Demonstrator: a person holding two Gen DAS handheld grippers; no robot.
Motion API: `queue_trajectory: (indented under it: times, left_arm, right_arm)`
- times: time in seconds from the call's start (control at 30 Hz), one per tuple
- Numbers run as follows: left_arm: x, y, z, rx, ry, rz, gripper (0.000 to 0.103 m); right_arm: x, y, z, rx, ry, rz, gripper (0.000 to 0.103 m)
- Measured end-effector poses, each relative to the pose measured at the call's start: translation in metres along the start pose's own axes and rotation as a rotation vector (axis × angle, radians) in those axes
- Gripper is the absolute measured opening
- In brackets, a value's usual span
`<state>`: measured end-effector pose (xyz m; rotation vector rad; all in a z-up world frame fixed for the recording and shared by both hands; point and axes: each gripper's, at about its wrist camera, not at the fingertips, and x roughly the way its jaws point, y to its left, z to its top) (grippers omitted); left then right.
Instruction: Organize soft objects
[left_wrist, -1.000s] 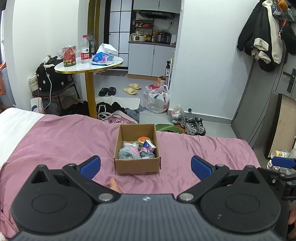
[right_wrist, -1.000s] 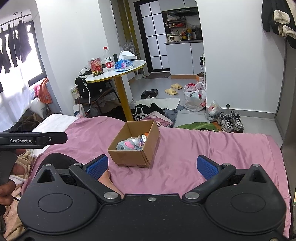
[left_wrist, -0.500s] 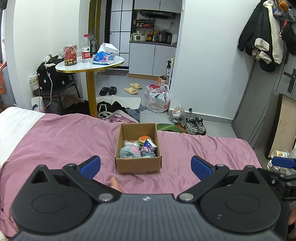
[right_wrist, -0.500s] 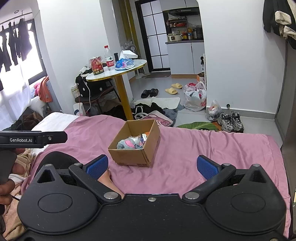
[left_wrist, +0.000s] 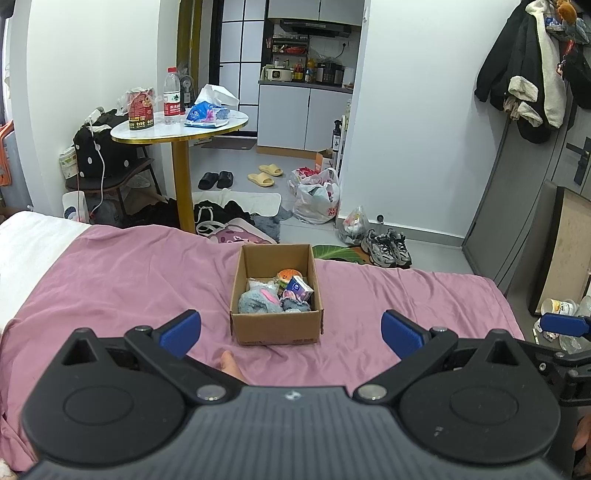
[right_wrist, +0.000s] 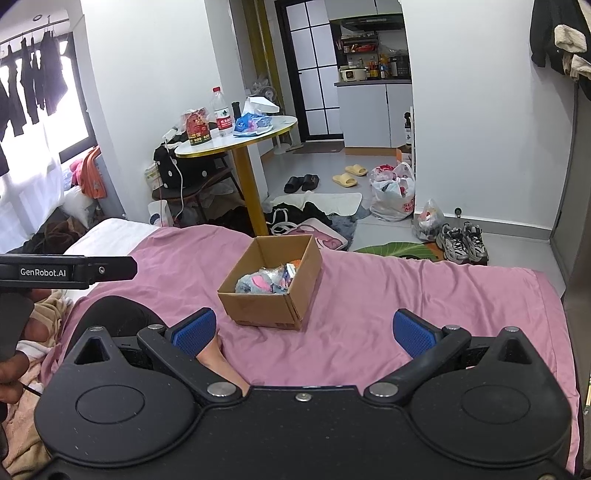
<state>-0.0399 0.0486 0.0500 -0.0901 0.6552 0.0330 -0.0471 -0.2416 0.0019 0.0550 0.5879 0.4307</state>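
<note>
Sitting bunched in the cardboard box (left_wrist: 276, 325) on the pink bedsheet (left_wrist: 110, 280), fuzzy blue-pink plush (left_wrist: 258, 301) and small tissue pack (left_wrist: 300, 287); likely light, squashy, best pinched mid-bulk; left gripper (left_wrist: 291, 328) and right gripper (right_wrist: 302, 330) spread wide, empty, short of the box.

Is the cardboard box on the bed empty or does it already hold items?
Holds items. The cardboard box stands open-topped, with soft things piled at its near end.
</note>
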Motion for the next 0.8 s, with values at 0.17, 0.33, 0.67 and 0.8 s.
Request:
queue_trajectory:
  times: [0.17, 0.33, 0.67, 0.8]
  left_arm:
    - [-0.0001, -0.0004, -0.0017, 0.008, 0.002, -0.004, 0.103]
    - [0.0013, -0.0013, -0.0030, 0.015, 0.008, -0.005, 0.103]
    - [0.0017, -0.0031, -0.0052, 0.024, 0.003, -0.010, 0.103]
    - [0.0016, -0.0058, -0.0076, 0.044, -0.002, -0.013, 0.103]
  right_arm:
    - [0.0010, 0.0008, -0.0017, -0.002, 0.002, -0.003, 0.103]
    - [0.0007, 0.0003, -0.0020, 0.000, 0.006, -0.002, 0.103]
    - [0.0004, -0.0053, -0.0025, 0.014, 0.005, -0.012, 0.103]
    - [-0.0002, -0.0066, -0.0018, 0.021, 0.003, -0.016, 0.103]
